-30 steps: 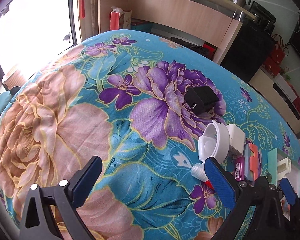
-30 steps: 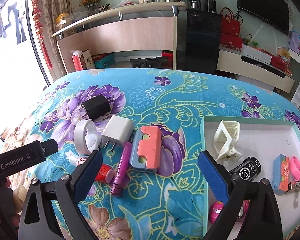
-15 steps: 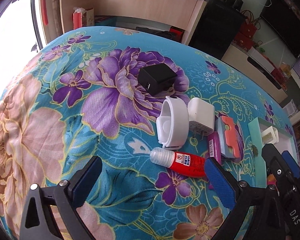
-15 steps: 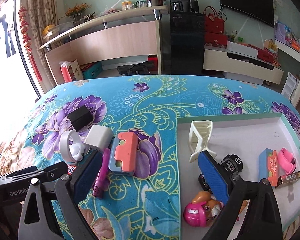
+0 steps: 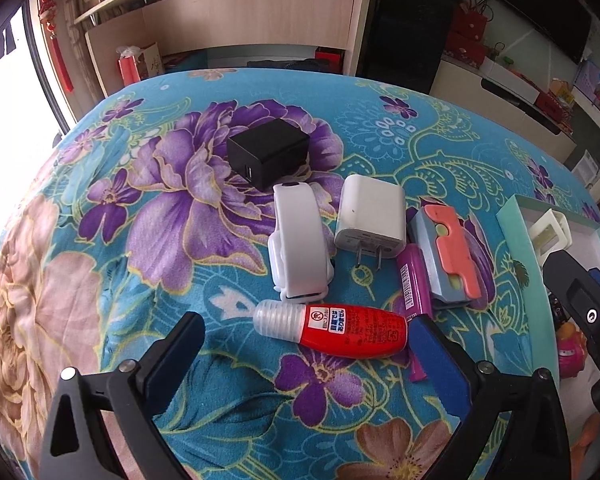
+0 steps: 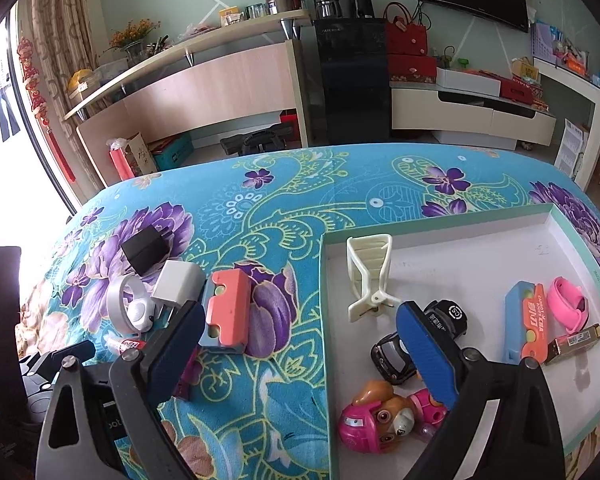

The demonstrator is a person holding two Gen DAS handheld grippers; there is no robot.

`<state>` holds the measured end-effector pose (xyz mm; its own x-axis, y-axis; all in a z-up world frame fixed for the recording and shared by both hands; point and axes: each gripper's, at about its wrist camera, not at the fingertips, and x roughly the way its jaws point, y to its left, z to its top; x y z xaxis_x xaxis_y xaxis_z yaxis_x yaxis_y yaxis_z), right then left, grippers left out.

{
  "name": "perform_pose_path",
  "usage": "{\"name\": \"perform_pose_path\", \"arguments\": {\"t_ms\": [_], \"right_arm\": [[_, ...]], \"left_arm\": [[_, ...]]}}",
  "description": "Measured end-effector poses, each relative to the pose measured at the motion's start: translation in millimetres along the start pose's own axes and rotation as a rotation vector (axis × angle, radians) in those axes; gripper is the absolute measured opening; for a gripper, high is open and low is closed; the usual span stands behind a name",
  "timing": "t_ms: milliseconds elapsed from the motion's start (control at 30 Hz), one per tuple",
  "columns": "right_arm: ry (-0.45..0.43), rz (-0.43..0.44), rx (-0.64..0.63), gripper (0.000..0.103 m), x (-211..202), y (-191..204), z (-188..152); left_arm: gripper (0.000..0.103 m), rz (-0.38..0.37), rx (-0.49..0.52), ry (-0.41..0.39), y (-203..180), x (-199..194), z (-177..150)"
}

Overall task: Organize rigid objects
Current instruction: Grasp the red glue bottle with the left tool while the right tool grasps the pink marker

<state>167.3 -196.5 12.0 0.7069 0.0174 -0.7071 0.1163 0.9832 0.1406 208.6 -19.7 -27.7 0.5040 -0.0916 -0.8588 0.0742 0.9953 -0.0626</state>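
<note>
Loose items lie on the floral blanket: a red glue bottle [image 5: 336, 330], a white wristband [image 5: 298, 250], a white charger [image 5: 370, 218], a black charger [image 5: 266, 154], a purple stick [image 5: 412, 284] and a blue-and-coral case [image 5: 450, 256]. My left gripper [image 5: 306, 344] is open, its jaws on either side of the glue bottle. My right gripper [image 6: 298, 342] is open and empty over the left rim of the white tray [image 6: 440, 228], which holds a cream clip [image 6: 370, 276], a black toy car [image 6: 394, 358], a pink pup toy [image 6: 374, 416] and other small items.
The blanket [image 5: 100, 280] covers a rounded table that drops off at the left and far edges. A shelf unit [image 6: 204, 92] and a black cabinet [image 6: 352, 80] stand behind it. The right gripper's body [image 5: 584, 304] shows at the left view's right edge.
My left gripper has swung right and closer, so the glue bottle now lies between its jaws. My right gripper has shifted right and closer over the tray.
</note>
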Motion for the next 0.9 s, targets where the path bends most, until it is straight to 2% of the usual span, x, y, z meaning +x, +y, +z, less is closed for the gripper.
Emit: {"name": "perform_pose_path", "arguments": {"t_ms": [67,133,267,467,733,767,833,900], "right_arm": [[0.001,-0.002,-0.005,0.097,0.6,1.1,-0.3],[0.005,-0.003,-0.008,0.097,1.7,2.2,-0.9],[0.010,-0.004,-0.014,0.097,2.6,3.1,-1.6],[0.012,0.001,-0.041,0.097,3.2,9.6,-4.0],[-0.007,0.041,-0.129,0.095,-0.6,32.2,-8.1],[-0.007,0.050,-0.146,0.094,-0.6,36.7,-9.7],[0.008,0.061,-0.181,0.076,2.0,46.3,-13.1],[0.034,0.069,-0.216,0.068,8.0,55.5,-18.3]], "left_arm": [[0.101,0.003,0.022,0.009,-2.4,0.9,-0.4],[0.090,0.000,0.039,0.015,-4.5,2.8,-1.4],[0.081,-0.008,0.043,0.016,-5.0,2.3,-2.1],[0.081,0.018,0.011,0.014,4.4,-1.0,-2.8],[0.081,0.078,-0.117,-0.033,39.9,-20.9,-0.9],[0.081,0.081,-0.131,-0.039,43.0,-22.8,-0.8],[0.081,0.080,-0.160,-0.047,48.8,-24.9,-0.4],[0.081,0.078,-0.177,-0.046,52.5,-25.0,-0.6]]}}
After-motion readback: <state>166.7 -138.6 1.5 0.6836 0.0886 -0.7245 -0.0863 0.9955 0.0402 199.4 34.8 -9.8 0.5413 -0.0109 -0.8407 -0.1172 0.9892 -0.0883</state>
